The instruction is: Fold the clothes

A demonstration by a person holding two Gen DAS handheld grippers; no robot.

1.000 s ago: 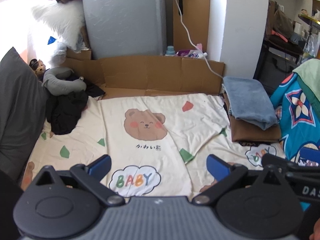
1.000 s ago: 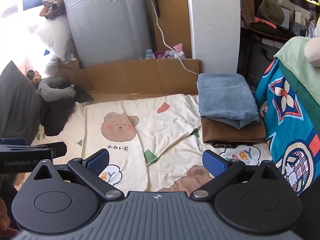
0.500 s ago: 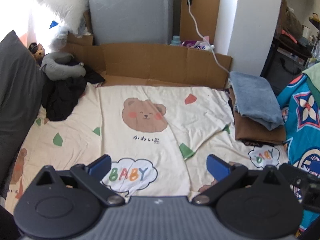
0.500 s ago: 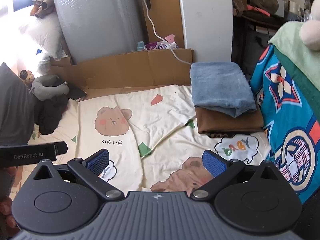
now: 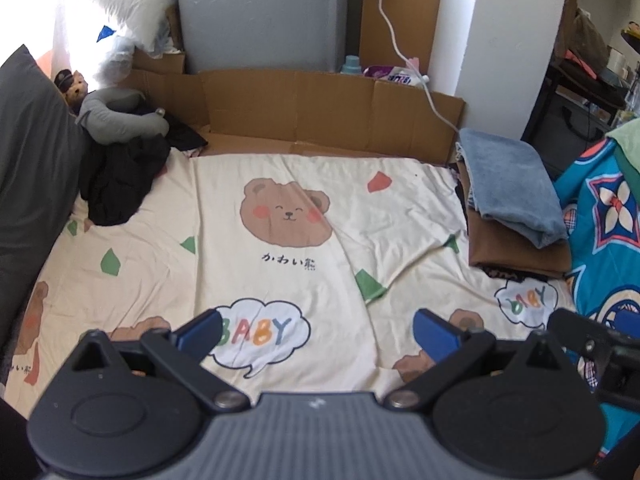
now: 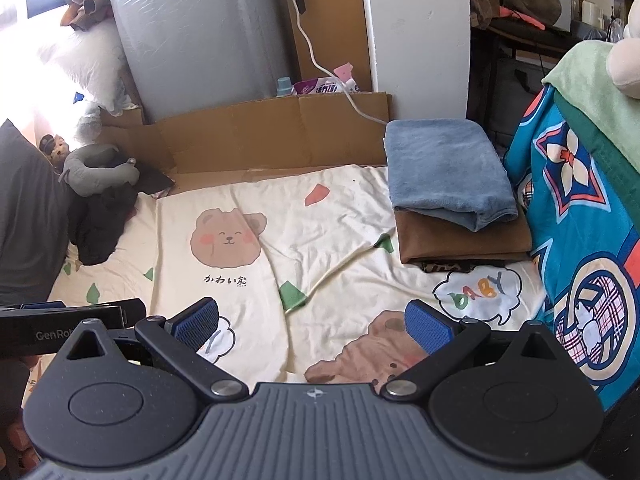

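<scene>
- The left tool [image 5: 318,330] hovers over the near part of the cream bear-print sheet [image 5: 280,248], fingers spread wide with nothing between them.
- The right tool [image 6: 312,322] hangs beside it, likewise spread and empty; its tip also shows at the right edge of the left wrist view.
- A heap of black clothing [image 5: 120,180] lies crumpled at the sheet's far left corner, against a grey neck pillow [image 5: 116,120] and a dark pillow [image 5: 28,160].
- Folded clothes sit stacked at the right edge: a blue towel [image 6: 444,168] on top of a brown garment [image 6: 460,244].
- A cardboard sheet [image 5: 320,108] stands along the far edge, with a white cable [image 6: 320,64] draped over it.
- A bright blue patterned blanket [image 6: 580,240] crowds the right side, just beside the stack.
</scene>
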